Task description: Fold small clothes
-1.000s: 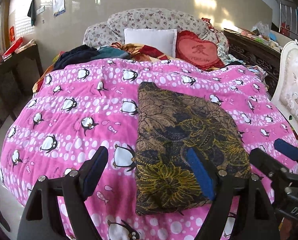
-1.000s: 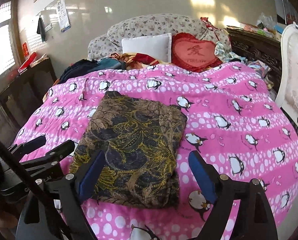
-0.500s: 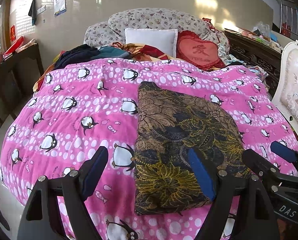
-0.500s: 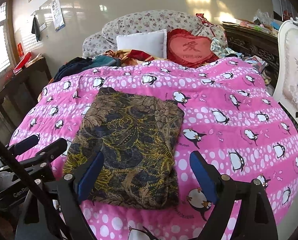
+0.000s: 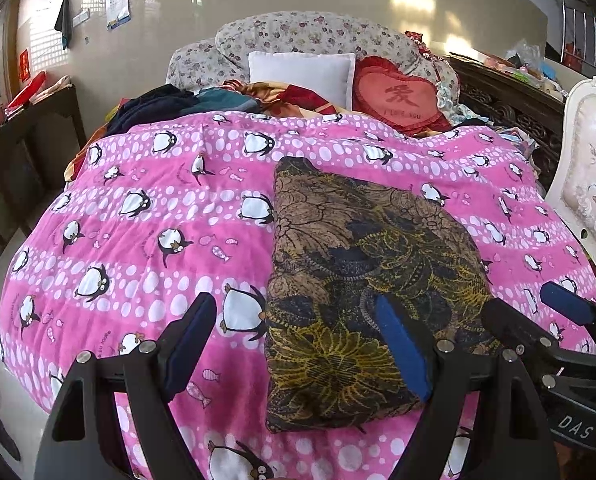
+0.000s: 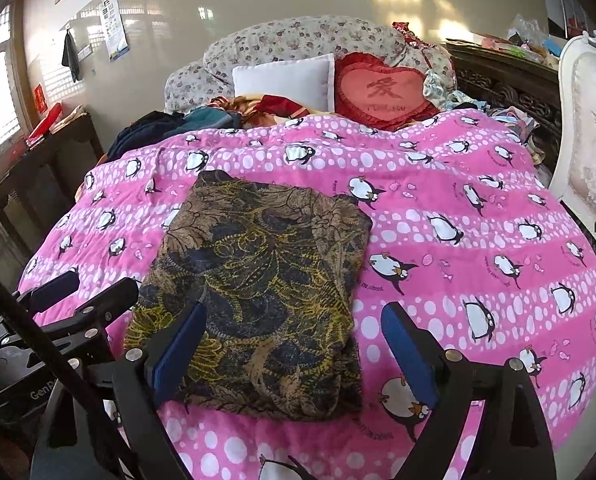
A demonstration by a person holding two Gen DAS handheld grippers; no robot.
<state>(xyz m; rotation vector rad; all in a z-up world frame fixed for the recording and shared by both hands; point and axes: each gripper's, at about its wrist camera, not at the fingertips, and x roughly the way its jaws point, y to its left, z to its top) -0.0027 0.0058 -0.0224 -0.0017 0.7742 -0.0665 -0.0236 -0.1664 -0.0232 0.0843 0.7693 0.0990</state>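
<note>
Both your grippers gape empty | left gripper (image 5: 298, 348), right gripper (image 6: 294, 352) | folded garment (image 6: 258, 280) on quilt (image 6: 478, 240), long axis 12-to-6 | near edge beneath right fingers, closer

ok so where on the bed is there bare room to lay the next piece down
Free: pink quilt left of the folded patterned garment, and the strip right of it toward the white chair. Crowded: the head end, with clothes pile, white pillow and heart cushion.
</note>
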